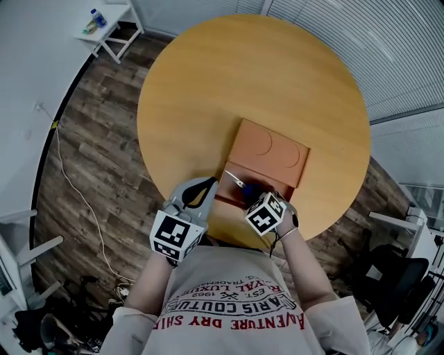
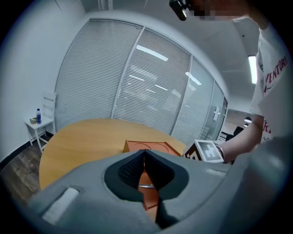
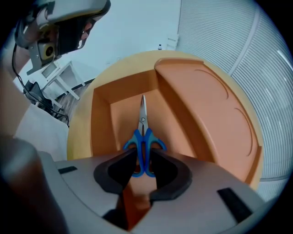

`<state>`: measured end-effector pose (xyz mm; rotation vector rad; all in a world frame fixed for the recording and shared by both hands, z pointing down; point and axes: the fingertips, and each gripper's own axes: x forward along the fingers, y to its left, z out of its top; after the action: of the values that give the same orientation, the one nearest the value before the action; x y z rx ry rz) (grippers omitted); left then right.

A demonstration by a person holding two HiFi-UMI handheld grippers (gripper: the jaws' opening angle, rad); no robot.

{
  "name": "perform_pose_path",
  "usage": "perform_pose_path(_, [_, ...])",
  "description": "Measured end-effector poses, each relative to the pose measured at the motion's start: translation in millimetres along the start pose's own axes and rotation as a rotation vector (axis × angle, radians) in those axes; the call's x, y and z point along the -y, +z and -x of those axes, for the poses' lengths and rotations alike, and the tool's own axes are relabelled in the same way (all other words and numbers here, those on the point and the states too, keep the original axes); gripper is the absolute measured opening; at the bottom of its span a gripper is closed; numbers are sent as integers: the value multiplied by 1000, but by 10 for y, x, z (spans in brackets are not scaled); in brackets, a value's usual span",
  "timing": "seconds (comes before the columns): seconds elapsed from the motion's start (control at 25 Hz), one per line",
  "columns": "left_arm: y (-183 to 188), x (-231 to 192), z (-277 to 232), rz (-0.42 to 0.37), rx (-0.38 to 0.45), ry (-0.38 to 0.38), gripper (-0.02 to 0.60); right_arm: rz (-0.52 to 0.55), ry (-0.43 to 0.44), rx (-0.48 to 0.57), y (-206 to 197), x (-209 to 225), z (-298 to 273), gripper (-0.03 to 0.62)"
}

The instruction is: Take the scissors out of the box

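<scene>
An orange box [image 1: 229, 196] sits near the front edge of the round wooden table [image 1: 208, 83], its lid [image 1: 272, 151] slid back toward the far side. Inside the open part lie scissors [image 3: 143, 119] with blue handles, blades pointing away from me. My right gripper [image 3: 143, 157] points steeply down into the box, its jaws apart on either side of the handles, and I see no firm squeeze. In the head view the scissors [image 1: 237, 182] lie just ahead of that gripper [image 1: 255, 195]. My left gripper [image 2: 144, 154] is shut and empty beside the box's left front corner.
A small white side table [image 1: 111, 28] with a bottle [image 1: 98, 17] stands on the wood floor at the far left. A cable [image 1: 76, 187] runs along the floor. Black chairs [image 1: 392, 277] stand at the right. Window blinds [image 2: 137, 91] line the far wall.
</scene>
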<state>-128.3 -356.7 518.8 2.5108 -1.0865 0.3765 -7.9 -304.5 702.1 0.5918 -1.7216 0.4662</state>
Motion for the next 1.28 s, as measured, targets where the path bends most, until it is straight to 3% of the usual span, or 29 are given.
perform_pose_path(0.12, [-62,-31,82,5,-11,5,11,23,-2,-19,16,-31,-20,114])
perform_pose_path(0.32, [-63,-103,230,6,-9,24,11,68,-5,40,46,-58,-9,91])
perform_pose_path(0.64, [-32,-155,363,-15,-16,41,11,161,-27,14,144,-60,110,87])
perform_pose_path(0.92, [54,-136,367,-34,-24,38,11,89,-32,60,30,-60,441,87])
perform_pose_path(1.08, [123,-132,354,-28,-16,37,11,10,-18,172,105,-73,718,87])
perform_pose_path(1.28, [313,-22,278,-47,8,11,11,-108,-63,340,229,122,1179,87])
